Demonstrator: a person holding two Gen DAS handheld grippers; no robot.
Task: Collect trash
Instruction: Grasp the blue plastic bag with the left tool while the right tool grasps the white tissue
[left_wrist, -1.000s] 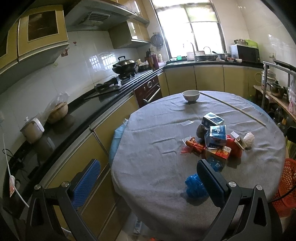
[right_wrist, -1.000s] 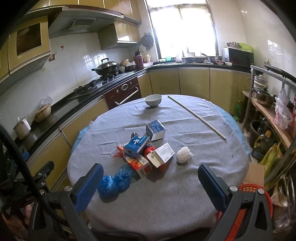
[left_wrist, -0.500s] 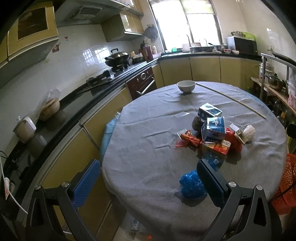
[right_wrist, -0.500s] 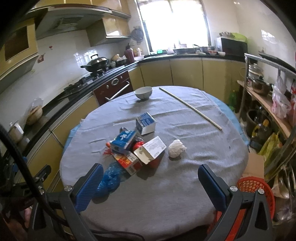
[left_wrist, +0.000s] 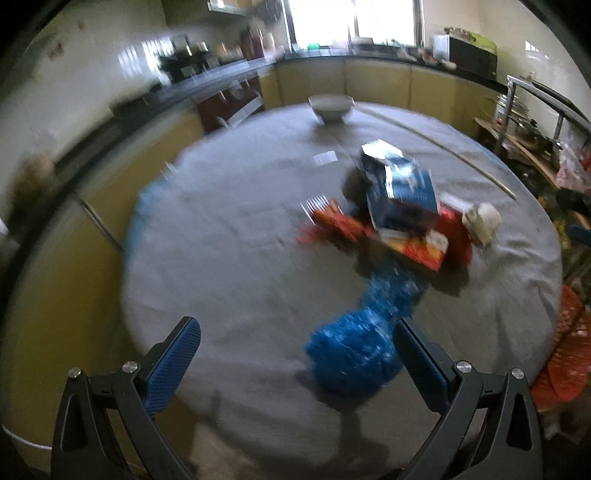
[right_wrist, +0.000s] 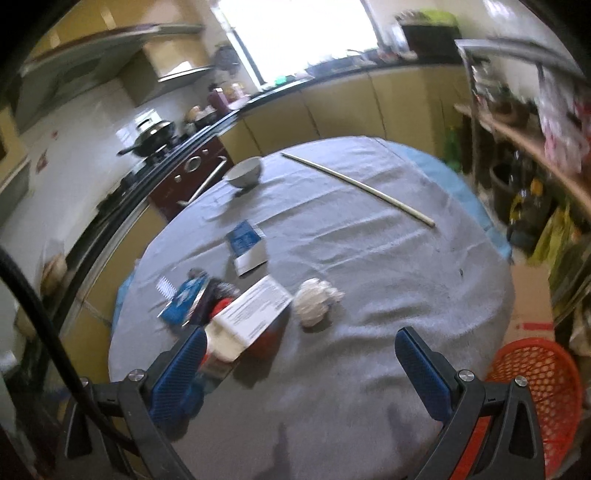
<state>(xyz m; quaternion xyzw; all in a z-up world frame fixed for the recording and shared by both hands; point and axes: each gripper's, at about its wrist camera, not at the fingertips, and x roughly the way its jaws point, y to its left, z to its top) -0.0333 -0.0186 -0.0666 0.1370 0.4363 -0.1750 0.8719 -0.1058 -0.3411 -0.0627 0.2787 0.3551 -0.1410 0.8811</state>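
While both grippers hover wide and empty over the cloth-covered bench (right_wrist: 388, 258), the left gripper (left_wrist: 295, 354) nears a crumpled blue bag (left_wrist: 354, 354) at the near end of the litter pile. The right gripper (right_wrist: 299, 363) faces a white paper wad (right_wrist: 314, 301); an orange basket (right_wrist: 535, 373) waits beside the bench. Judged an approach: closing on one piece comes next.

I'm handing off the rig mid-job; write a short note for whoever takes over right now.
Left gripper: open, empty, low over the table edge, blue bag by its right finger.
Right gripper: open, empty, near the white box.
Trash pile mid-table: cartons, red wrappers, paper wad.
Red basket sits beside the table.
Nothing grasped; all the trash remains.
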